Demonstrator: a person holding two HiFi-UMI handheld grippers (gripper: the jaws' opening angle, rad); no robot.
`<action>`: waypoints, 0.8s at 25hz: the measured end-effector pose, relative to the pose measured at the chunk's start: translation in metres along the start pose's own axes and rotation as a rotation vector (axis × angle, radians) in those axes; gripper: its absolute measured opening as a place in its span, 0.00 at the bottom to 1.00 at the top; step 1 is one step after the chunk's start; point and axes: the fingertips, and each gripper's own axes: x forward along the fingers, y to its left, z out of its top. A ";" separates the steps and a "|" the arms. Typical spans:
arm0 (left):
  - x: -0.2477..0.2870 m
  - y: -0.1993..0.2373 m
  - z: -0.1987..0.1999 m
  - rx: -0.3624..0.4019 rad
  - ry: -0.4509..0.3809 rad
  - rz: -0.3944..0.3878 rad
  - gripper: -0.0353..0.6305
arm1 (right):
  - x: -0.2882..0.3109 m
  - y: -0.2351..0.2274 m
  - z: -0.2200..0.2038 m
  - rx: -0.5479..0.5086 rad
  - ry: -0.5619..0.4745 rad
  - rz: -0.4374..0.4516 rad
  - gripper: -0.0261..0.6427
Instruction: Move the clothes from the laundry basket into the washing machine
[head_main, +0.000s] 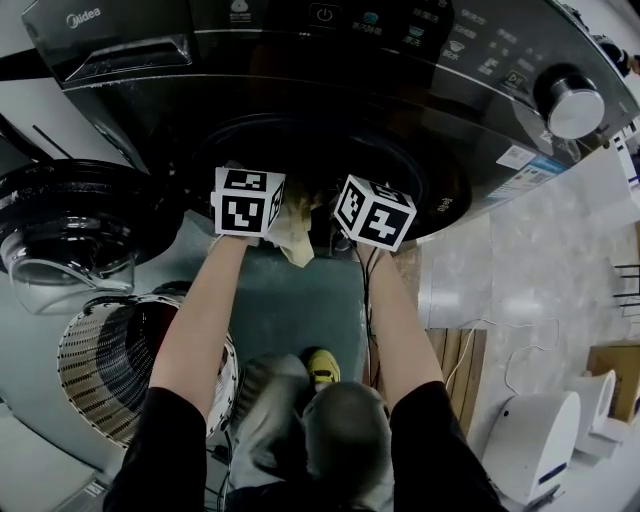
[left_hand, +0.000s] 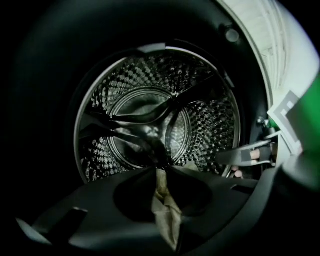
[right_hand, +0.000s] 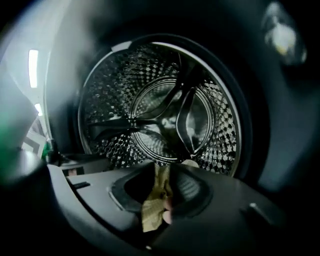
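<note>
A tan cloth (head_main: 295, 235) hangs between my two grippers at the mouth of the dark front-loading washing machine (head_main: 330, 60). My left gripper (left_hand: 161, 174) is shut on one part of the cloth (left_hand: 164, 205), which trails back between its jaws. The right gripper (right_hand: 162, 172) is shut on another part of the cloth (right_hand: 154, 200). Both point into the steel drum (left_hand: 150, 100), which looks dark inside. In the head view only their marker cubes show, left (head_main: 247, 200) and right (head_main: 375, 212). The laundry basket (head_main: 90, 370) stands at the lower left with a dark red garment (head_main: 150, 325) in it.
The machine's round door (head_main: 70, 230) stands swung open at the left, above the basket. A control knob (head_main: 575, 105) is at the panel's right. A white appliance (head_main: 540, 440) and loose cables (head_main: 480, 340) lie on the floor at the right. My yellow shoe (head_main: 322, 365) is below.
</note>
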 end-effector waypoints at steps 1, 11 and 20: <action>-0.003 -0.001 0.000 0.006 -0.003 0.004 0.13 | -0.003 0.000 -0.001 -0.016 0.005 -0.001 0.14; -0.039 -0.011 0.005 -0.020 0.034 -0.006 0.07 | -0.039 0.036 0.020 -0.151 -0.006 0.057 0.05; -0.095 -0.016 0.028 -0.070 0.073 -0.003 0.07 | -0.094 0.068 0.039 -0.207 0.038 0.146 0.04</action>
